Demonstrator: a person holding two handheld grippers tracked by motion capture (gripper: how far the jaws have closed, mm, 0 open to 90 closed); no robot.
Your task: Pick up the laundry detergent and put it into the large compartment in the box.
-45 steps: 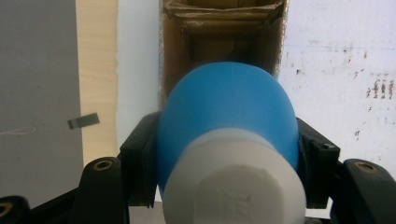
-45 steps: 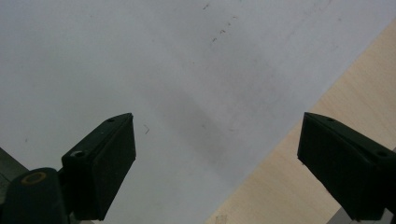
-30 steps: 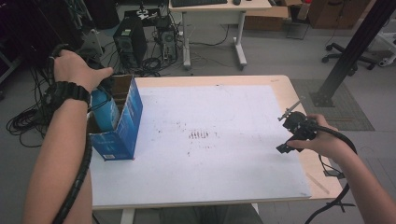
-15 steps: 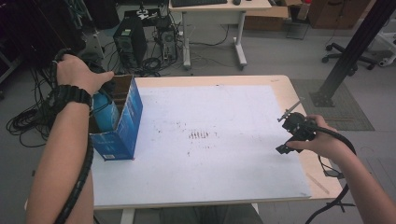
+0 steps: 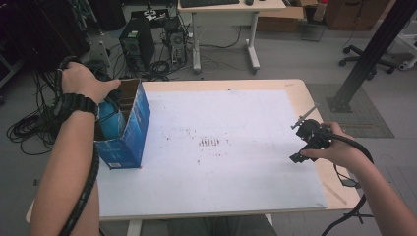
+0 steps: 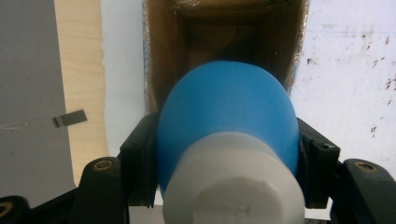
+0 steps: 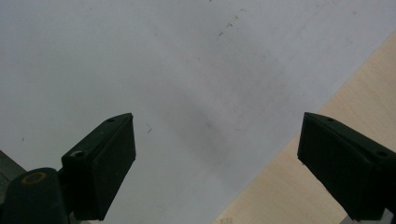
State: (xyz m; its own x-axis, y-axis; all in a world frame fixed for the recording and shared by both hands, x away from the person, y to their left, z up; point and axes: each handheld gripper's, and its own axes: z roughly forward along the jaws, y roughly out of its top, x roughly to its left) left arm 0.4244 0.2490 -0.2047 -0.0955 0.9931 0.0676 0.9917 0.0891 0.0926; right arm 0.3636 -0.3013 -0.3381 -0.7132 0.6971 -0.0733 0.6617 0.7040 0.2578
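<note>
Blue rounded plastic bottle (image 6: 227,121) is clamped by left gripper (image 6: 227,154) over open cardboard box (image 5: 129,123), frame left; right gripper (image 7: 217,163) is held agape at white sheet's (image 5: 236,162) right edge.

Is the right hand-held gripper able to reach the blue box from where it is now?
Probably yes: the right hand-held gripper is open and holds nothing, and the white sheet between it and the blue box is bare.
</note>
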